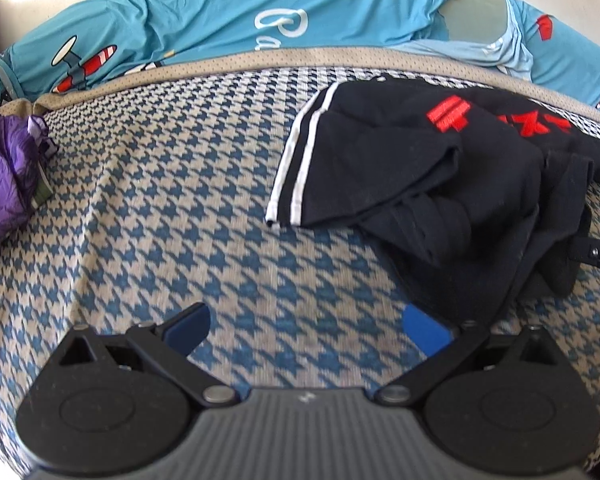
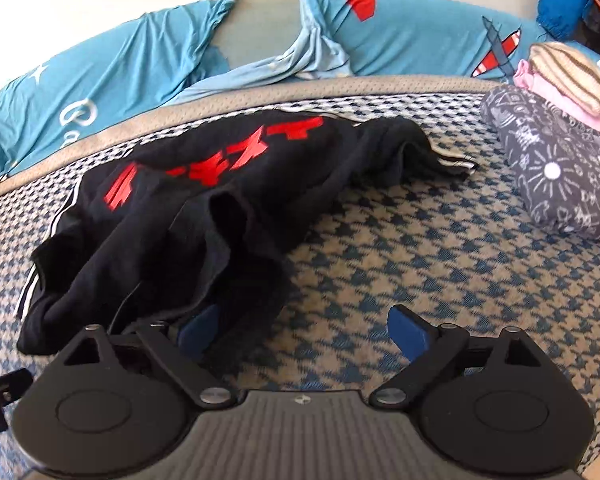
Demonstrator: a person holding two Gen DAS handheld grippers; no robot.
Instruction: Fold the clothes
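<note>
The black garment (image 1: 440, 168), with red print and white side stripes, lies crumpled on the houndstooth cover (image 1: 160, 208), up near the cover's tan far border (image 1: 228, 66). Beyond that border runs a blue sheet (image 1: 204, 12) printed with planes. In the left wrist view a broad bare stretch of cover lies left of the garment, ending at a purple cloth (image 1: 0, 176) at the left edge. In the right wrist view bare cover reaches right to a folded grey patterned cloth (image 2: 560, 172), with a striped knit piece (image 2: 564, 76) behind it. The left gripper (image 1: 306, 328) stands wide over bare cover, holding nothing. The right gripper (image 2: 304, 332) is also wide, its left pad against the garment's near hem.
</note>
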